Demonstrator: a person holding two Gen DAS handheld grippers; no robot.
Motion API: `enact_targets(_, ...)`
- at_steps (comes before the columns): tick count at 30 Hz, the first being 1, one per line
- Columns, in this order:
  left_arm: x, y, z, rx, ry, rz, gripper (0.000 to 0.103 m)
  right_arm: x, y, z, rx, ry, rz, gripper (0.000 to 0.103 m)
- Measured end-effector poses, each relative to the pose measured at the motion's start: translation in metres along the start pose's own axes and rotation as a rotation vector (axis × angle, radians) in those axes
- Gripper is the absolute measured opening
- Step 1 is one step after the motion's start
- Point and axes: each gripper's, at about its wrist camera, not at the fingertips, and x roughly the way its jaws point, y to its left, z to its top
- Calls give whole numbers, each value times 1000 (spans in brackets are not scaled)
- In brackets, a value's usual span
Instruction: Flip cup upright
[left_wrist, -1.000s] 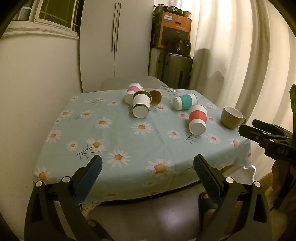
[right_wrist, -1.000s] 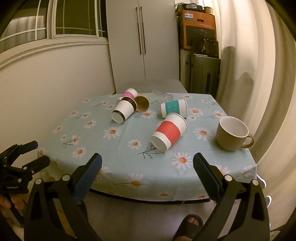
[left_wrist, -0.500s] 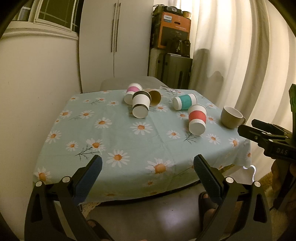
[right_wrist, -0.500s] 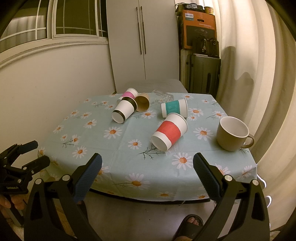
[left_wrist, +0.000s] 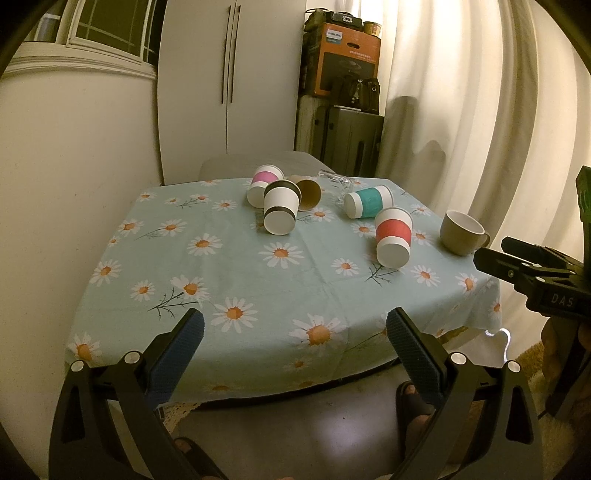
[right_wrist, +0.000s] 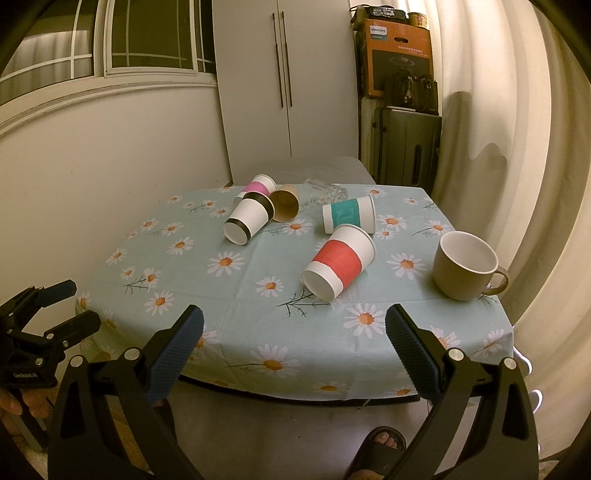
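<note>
Left gripper (left_wrist: 294, 328): jaws wide apart, holding nothing, held off the near edge of the table, well short of every cup.
Table (left_wrist: 258, 295): covered with a pale blue daisy cloth.
Pink cup (left_wrist: 263, 181): on its side at the far left of the group, just behind the black cup.
Black cup (left_wrist: 280, 211): on its side, base toward the cameras.
Brown cup (left_wrist: 309, 193): on its side, touching the black cup, mouth toward the right wrist view.
Glass (left_wrist: 337, 181): clear, lying down at the far edge, behind the teal cup.
Teal cup (left_wrist: 368, 201): on its side, near the red cup.
Red cup (right_wrist: 339, 261): on its side, base toward the near edge, closest to the right gripper.
Mug (right_wrist: 466, 264): beige, upright, handle to the right, near the table's right edge.
Right gripper (right_wrist: 294, 328): jaws wide apart, empty, held off the near edge in front of the red cup.
</note>
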Motion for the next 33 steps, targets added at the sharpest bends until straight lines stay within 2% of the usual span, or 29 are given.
enact_targets(33, 2, -10, -3, 7, 8, -6, 96, 1, 1, -1, -1, 5, 3, 98)
